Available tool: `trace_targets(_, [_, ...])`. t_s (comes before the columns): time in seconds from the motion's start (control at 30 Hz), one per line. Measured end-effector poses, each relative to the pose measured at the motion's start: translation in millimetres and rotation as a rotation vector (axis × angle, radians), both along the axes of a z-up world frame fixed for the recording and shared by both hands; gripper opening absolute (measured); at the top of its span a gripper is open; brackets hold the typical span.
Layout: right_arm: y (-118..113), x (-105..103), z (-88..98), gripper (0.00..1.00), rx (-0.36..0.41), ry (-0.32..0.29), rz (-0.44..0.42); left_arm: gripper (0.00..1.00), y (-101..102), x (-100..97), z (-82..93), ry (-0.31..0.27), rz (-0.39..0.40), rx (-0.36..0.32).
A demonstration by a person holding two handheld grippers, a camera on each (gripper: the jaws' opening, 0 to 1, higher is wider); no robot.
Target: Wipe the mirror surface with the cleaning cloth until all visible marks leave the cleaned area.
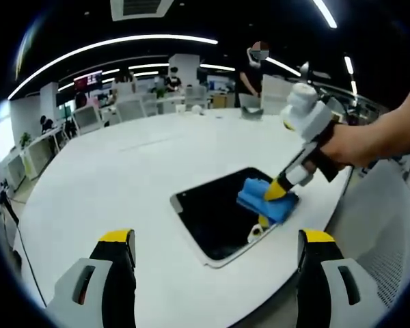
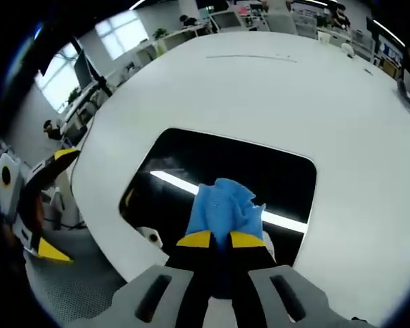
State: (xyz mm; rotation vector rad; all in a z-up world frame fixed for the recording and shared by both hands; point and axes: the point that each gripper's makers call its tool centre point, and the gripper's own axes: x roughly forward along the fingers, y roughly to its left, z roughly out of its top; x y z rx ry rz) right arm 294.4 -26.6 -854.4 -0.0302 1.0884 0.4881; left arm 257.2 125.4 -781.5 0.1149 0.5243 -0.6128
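A: Pinching the blue cleaning cloth (image 2: 223, 208), right hand-held gripper (image 2: 221, 239) has both yellow-tipped jaws clamped on it, cloth pressed on the mirror (image 2: 191, 160).
B: Mirror shape?
A: Dark, glossy rounded rectangle with a pale rim, lying flat near the edge of the round white desk (image 1: 123, 171). Cloth (image 1: 266, 198) is soft and crumpled, sitting at the mirror's (image 1: 215, 212) end nearest that desk edge.
B: Left hand-held gripper (image 1: 217, 247)?
A: Jaws spread wide, gripping nothing, hovering off the mirror. Right hand-held gripper (image 1: 279, 192) angles down from a hand (image 1: 345, 147).
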Motion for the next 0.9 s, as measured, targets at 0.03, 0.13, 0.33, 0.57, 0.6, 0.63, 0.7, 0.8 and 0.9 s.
trace_targets(0.03, [-0.1, -2.1, 0.0, 0.02, 0.005, 0.002, -0.003, 0.99, 0.2, 0.2, 0.2, -0.002, 0.002, -0.001])
trace_targets(0.13, [0.8, -7.8, 0.2, 0.02, 0.012, 0.010, -0.005, 0.99, 0.9, 0.6, 0.1, -0.003, 0.005, -0.002])
trace_targets(0.33, [2.9, -19.5, 0.8, 0.02, 0.012, 0.014, 0.011, 0.99, -0.9, -0.8, -0.3, -0.003, -0.006, 0.004])
trace_targets(0.57, [2.4, -27.5, 0.9, 0.02, 0.025, 0.026, 0.006, 0.99, -1.0, -0.7, -0.2, -0.004, -0.004, 0.002])
trace_targets(0.6, [2.8, -30.3, 0.7, 0.02, 0.022, 0.022, 0.013, 0.99, -0.6, -0.4, 0.0, -0.005, -0.002, 0.002])
trace_targets(0.63, [2.6, -31.4, 0.8, 0.02, 0.024, 0.020, 0.012, 0.99, -0.3, -0.2, 0.0, -0.005, -0.001, 0.002])
trace_targets(0.7, [1.4, -30.9, 0.9, 0.02, 0.034, 0.024, 0.005, 0.99, 0.1, -0.1, -0.2, -0.004, 0.000, 0.002])
trace_targets(0.8, [-0.7, -30.1, 0.8, 0.02, 0.043, 0.028, -0.005, 0.99, 0.2, -0.1, -0.2, -0.004, 0.001, 0.002])
trace_targets(0.9, [-2.2, -29.6, 0.6, 0.02, 0.043, 0.032, -0.007, 0.99, 0.8, 0.2, 0.0, -0.005, 0.005, 0.001])
